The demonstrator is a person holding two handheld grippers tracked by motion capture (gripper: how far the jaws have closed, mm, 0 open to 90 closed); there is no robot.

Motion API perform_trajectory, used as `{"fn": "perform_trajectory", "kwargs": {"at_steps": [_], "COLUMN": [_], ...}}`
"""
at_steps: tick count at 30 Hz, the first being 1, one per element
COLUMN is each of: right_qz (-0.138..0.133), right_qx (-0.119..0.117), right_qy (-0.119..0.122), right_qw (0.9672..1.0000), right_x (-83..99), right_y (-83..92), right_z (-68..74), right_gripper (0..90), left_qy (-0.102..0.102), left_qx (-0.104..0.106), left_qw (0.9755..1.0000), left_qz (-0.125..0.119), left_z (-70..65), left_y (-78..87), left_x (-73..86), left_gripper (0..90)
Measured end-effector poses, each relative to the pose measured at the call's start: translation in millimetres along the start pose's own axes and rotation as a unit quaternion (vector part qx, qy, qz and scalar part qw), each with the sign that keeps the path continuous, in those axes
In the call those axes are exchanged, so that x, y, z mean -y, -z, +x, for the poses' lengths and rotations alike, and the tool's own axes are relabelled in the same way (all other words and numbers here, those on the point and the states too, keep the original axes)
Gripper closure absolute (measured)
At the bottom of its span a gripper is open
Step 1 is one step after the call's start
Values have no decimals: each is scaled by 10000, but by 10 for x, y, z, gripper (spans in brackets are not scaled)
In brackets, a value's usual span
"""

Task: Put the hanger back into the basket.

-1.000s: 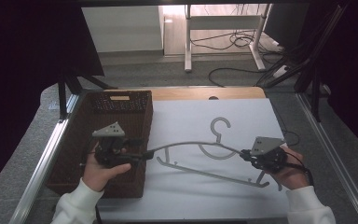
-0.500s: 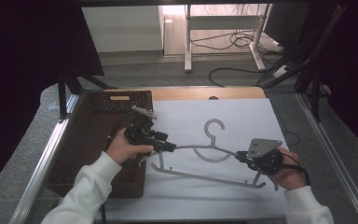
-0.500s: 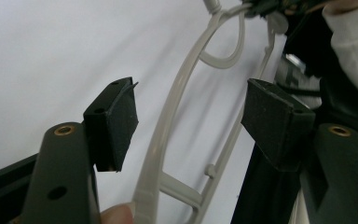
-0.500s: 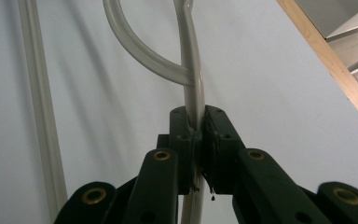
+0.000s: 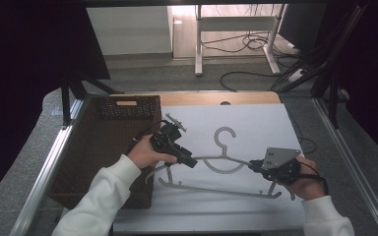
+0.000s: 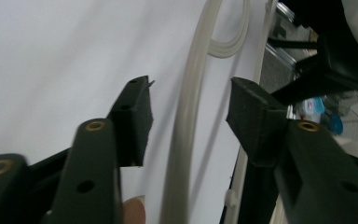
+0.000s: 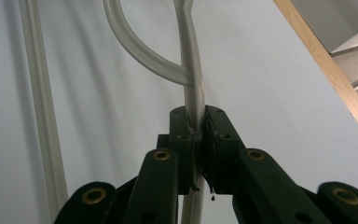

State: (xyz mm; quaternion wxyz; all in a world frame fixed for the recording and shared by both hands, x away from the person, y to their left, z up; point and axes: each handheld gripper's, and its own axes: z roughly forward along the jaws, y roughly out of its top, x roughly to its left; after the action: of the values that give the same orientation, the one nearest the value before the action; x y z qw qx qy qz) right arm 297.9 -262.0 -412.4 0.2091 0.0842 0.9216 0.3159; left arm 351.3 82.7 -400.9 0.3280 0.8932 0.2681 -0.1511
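- The grey hanger (image 5: 221,164) is laid on the white table (image 5: 256,123) (beside a brown basket (image 5: 103,147)).
- Its right shoulder is clamped by the right gripper (image 7: 196,140).
- Its left shoulder is straddled, untouched, by the left gripper's (image 6: 189,121) 2 parted jaws.

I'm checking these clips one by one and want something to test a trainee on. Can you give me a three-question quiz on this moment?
1. True or false: the right claw is shut on the hanger.
2. The left claw is: A) shut on the hanger's shoulder bar; B) open, with the bar running between its jaws; C) inside the basket.
3. What lies under the hanger, covering the table?

Key
1. True: the right gripper view shows both jaws pressed against the bar.
2. B: the left gripper view shows a gap on each side of the bar.
3. A white sheet.
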Motion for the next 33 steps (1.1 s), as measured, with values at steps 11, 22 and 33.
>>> {"fn": "perform_trajectory", "kwargs": {"at_steps": [11, 22, 33], "right_qz": [-118, -238, -891], "right_qx": [-145, -233, 595], "right_qy": [-15, -315, -1038], "right_qw": [9998, 9989, 9888], "right_x": [28, 79, 120], "right_y": [16, -1, 266], "right_z": [-16, -59, -127], "right_gripper": [818, 783, 464], "left_qy": [45, 108, 81], "left_qx": [467, 398, -218], "left_qw": [9989, 9989, 9977], "left_qz": [82, -227, -638], "left_z": [-18, -37, -74], "left_y": [-76, -25, 162], "left_x": [11, 39, 67], "left_gripper": [811, 814, 813]}}
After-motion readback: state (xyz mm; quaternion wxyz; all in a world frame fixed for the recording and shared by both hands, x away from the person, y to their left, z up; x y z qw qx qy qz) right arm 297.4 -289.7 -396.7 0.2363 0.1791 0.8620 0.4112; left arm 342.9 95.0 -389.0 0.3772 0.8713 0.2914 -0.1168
